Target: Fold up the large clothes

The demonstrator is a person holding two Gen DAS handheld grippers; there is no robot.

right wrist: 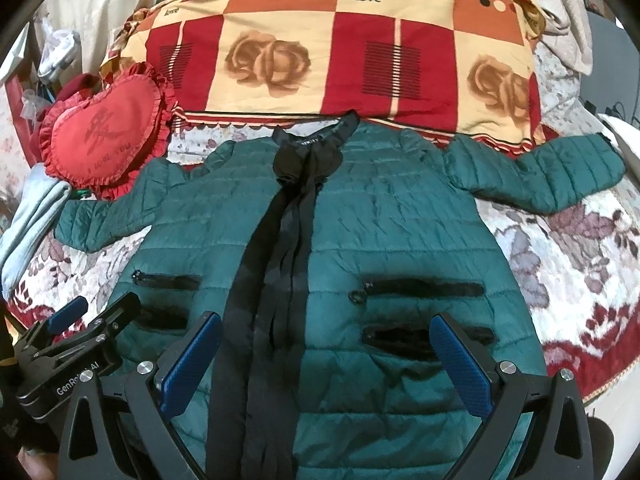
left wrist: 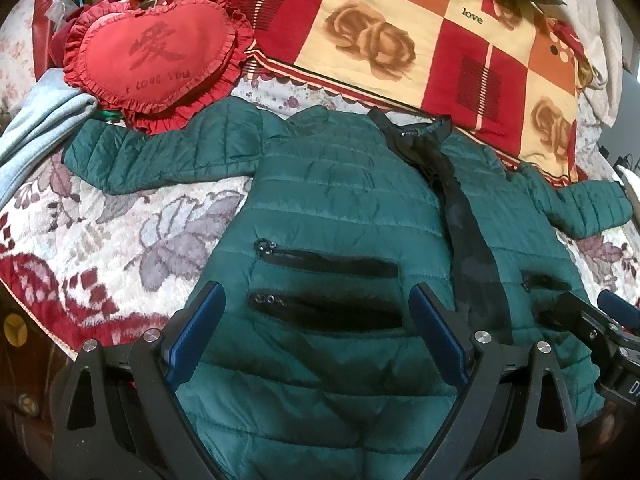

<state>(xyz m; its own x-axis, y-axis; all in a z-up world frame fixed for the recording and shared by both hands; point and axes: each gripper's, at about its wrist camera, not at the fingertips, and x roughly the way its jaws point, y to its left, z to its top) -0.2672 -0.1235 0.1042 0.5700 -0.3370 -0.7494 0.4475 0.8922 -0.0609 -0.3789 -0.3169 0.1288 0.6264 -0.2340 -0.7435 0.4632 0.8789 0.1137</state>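
Green quilted jacket (left wrist: 344, 200) lies flat beneath both spread, empty claws, left claw (left wrist: 316, 300) and right claw (right wrist: 326, 330)

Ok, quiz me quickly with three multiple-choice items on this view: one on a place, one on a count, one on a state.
1. Where does the red heart cushion lie?
A. On the jacket's hem
B. By the end of one sleeve, near the patterned quilt
C. Between the two grippers

2. How many zip pockets show on the green jacket front in the right wrist view?
A. Two
B. Four
C. Six

3. How do the left gripper and right gripper stand?
A. Both open, holding nothing
B. Both shut on the hem
C. One shut on a sleeve

Answers: 1 B, the cushion overlaps a sleeve tip beside the quilt. 2 B, two black zips on each side of the black front strip. 3 A, both sets of jaws are spread wide over the jacket.
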